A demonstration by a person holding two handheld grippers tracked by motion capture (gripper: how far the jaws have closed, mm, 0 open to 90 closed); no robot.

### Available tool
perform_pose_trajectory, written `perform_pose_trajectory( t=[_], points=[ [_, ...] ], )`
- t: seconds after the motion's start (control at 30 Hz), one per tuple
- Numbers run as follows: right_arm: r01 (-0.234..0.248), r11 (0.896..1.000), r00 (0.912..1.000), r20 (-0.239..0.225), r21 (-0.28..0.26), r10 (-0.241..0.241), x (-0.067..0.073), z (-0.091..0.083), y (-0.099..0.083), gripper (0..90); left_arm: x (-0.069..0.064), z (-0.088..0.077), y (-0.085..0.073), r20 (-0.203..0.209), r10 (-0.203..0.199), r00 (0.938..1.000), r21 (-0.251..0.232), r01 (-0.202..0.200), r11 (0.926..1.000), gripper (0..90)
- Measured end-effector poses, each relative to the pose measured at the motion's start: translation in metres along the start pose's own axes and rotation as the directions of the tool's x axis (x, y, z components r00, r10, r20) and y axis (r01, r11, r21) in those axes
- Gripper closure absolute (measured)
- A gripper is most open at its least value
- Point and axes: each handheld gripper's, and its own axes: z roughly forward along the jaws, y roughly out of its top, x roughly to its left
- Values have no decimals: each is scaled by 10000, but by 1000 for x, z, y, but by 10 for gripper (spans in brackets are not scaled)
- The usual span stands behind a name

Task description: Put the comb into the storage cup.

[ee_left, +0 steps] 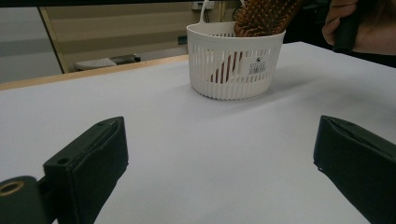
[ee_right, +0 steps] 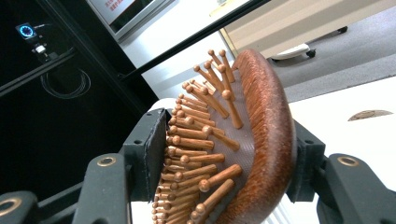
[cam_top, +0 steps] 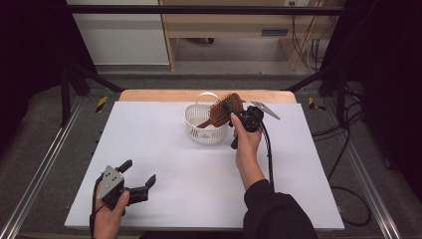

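Table: we see a white table top in the high view, with a wooden strip along its far edge.
Basket: a white slotted basket with a thin handle stands near the far edge of the table, at the middle. In the left gripper view the basket shows a barcode label on its wall.
Hairbrush: a brown wooden hairbrush leans with its handle end down inside the basket and its head above the rim, tilted toward the right. In the left gripper view we see the bristled head above the rim and the handle through the slots.
Right gripper: the right gripper is clamped on the brush head. The right gripper view gives the detail: one jaw presses the ball-tipped pegs, the other presses the smooth back of the hairbrush.
Right hand: the right hand holds that gripper just beside the basket; a dark sleeve covers the forearm.
Left gripper: the left gripper rests low at the near left of the table, well apart from the basket. Its jaws stand wide, with bare table between them in the left gripper view.
Left hand: the left hand grips its body from the bottom edge.
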Motion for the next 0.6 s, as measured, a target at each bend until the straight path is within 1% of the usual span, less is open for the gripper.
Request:
perform_pose_trajectory(
  t=[0.33,0.6],
  points=[
    [9,10000,10000,69,54,-10,-3,0,0,401,0,0,0,0,2,10000,2,-2,10000,30],
    [-40,9999,9997,237,133,37,-7,-1,0,376,0,0,0,3,4,10000,-6,-4,10000,30]
  ],
)
